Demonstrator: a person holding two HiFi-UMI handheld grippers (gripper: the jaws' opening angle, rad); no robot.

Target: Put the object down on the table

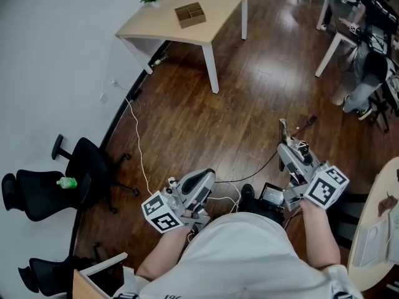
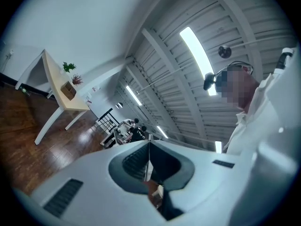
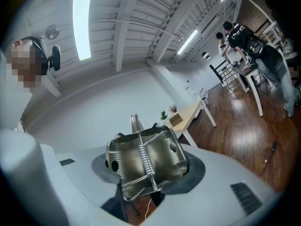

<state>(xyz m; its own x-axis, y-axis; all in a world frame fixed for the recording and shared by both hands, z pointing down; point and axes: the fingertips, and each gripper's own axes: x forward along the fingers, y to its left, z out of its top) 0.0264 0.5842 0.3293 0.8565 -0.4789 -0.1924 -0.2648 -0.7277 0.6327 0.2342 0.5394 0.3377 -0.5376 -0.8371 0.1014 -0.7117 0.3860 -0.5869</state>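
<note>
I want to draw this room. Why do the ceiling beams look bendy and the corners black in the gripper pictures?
Both gripper views: the wide-angle lens bends straight lines and leaves dark corners. Left gripper view: the ceiling light is washed-out white and the floor shines. Right gripper view: the metal clip glints, sharp. Head view: the table keeps straight edges.

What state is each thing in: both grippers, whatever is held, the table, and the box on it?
left gripper: jaws together, nothing between them.
right gripper: closed on the metal spring clip, above the wooden floor.
metal spring clip: gripped between the jaws, not yet set down.
table: standing across the room, out of reach of both grippers.
wooden box: upright on the table, open-topped.
</note>
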